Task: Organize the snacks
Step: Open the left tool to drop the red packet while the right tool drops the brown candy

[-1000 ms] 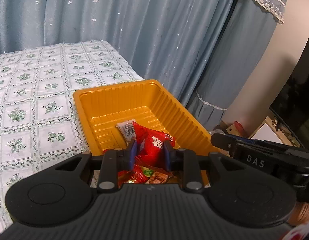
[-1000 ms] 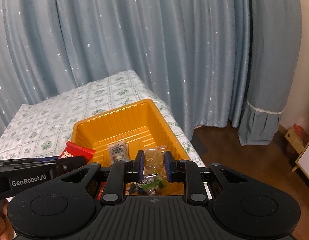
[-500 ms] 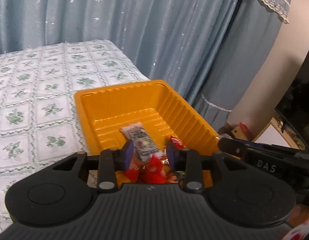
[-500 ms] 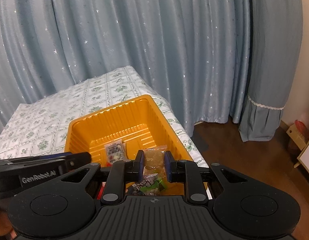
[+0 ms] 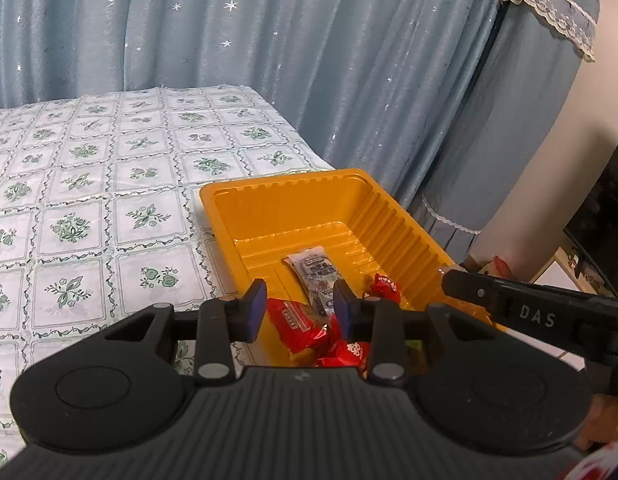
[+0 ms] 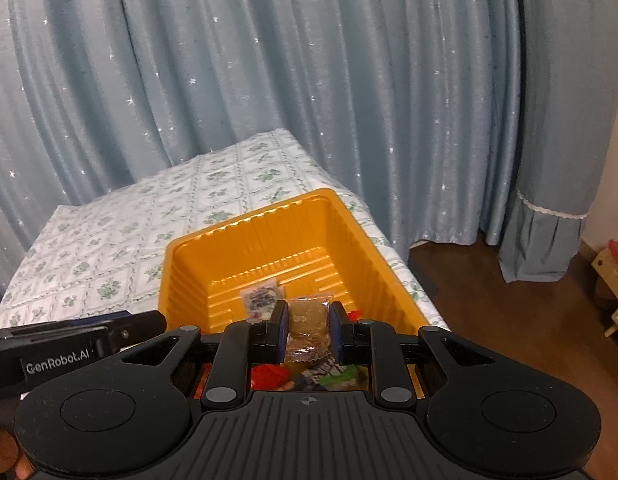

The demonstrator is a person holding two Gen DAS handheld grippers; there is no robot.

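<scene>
Red packet [image 5: 297, 326] now released into tray [image 5: 393, 216] by spread left tool [image 5: 299, 310]; brown packet [image 6: 308, 322] pinched by right tool [image 6: 308, 330], next to be dropped

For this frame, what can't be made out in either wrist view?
- Near end of the tray: the left tongs' body covers it in the left view, so the snack count is unknown.
- Same in the right view: the right tongs hide the pile under the brown packet.
- Print on the white packet: too small.
- The person: only skin at the frame edges.
</scene>
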